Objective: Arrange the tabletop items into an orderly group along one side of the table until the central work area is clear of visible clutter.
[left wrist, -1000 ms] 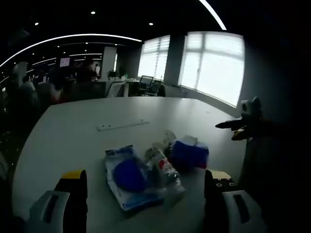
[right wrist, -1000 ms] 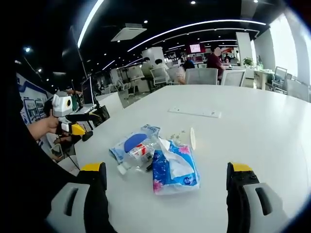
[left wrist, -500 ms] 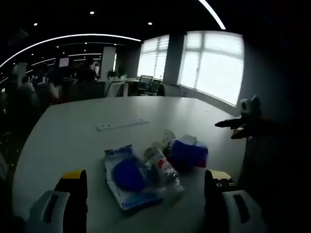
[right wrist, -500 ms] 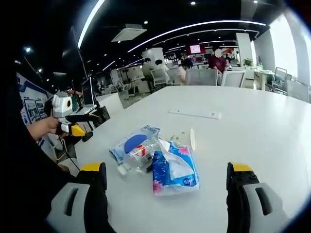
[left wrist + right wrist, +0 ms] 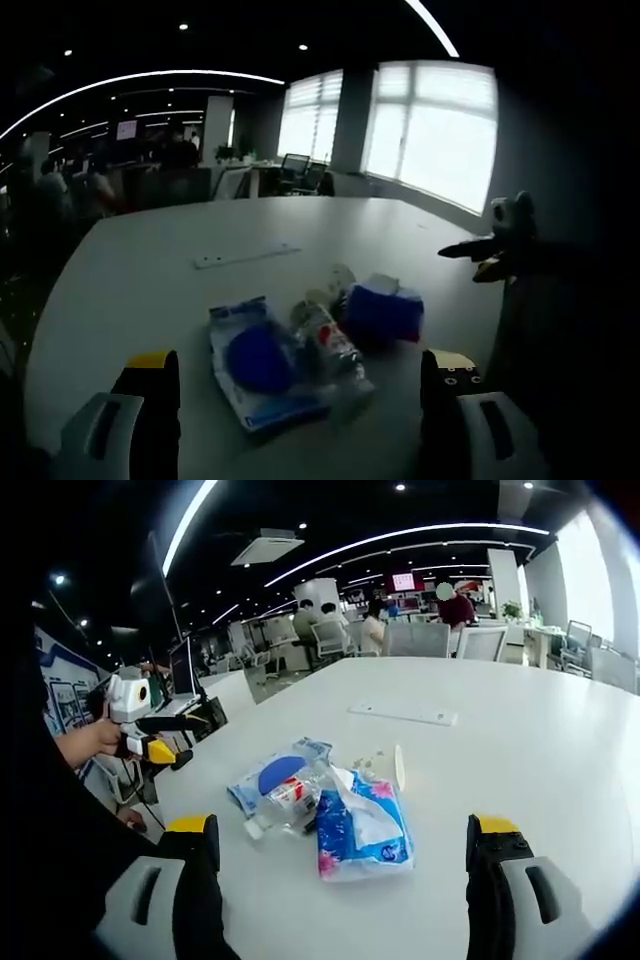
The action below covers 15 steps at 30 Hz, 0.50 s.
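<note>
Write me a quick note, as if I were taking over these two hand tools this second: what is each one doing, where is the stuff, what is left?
Left gripper: open, holding nothing, off the table's near edge.
Right gripper: also held off the table; whether it is open is hard to tell.
Things: wipes pack, bottle and tissue pack lie bunched together near the table edge in front of you; a small cup just behind them; a flat white strip farther out.
Done: nothing gripped yet.
Left: line everything up along one side, probably starting with the tissue pack.
</note>
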Tool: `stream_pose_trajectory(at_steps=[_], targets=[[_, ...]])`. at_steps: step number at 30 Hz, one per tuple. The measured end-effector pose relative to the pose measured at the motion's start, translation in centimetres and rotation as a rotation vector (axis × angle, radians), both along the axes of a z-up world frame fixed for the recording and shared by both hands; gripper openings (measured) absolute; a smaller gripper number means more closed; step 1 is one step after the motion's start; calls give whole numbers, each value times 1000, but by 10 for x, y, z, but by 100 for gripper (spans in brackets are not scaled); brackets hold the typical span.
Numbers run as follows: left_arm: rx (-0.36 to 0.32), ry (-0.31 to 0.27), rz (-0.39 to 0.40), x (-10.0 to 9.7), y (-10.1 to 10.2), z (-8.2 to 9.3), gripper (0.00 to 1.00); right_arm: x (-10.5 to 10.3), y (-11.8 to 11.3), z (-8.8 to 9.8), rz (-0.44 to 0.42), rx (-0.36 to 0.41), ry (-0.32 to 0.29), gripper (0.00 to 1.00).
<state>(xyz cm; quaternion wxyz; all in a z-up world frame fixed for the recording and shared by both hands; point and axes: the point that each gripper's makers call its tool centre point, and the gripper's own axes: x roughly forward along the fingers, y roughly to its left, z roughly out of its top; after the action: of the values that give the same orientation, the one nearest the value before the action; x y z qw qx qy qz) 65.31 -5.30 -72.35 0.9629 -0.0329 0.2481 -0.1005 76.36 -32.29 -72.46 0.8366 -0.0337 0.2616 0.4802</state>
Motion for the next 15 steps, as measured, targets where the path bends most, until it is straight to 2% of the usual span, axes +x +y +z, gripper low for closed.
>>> stream_pose_trajectory(at_steps=[15], targets=[[-4, -8, 9, -3, 2, 3, 99, 1, 1, -1, -11, 15, 6, 99]])
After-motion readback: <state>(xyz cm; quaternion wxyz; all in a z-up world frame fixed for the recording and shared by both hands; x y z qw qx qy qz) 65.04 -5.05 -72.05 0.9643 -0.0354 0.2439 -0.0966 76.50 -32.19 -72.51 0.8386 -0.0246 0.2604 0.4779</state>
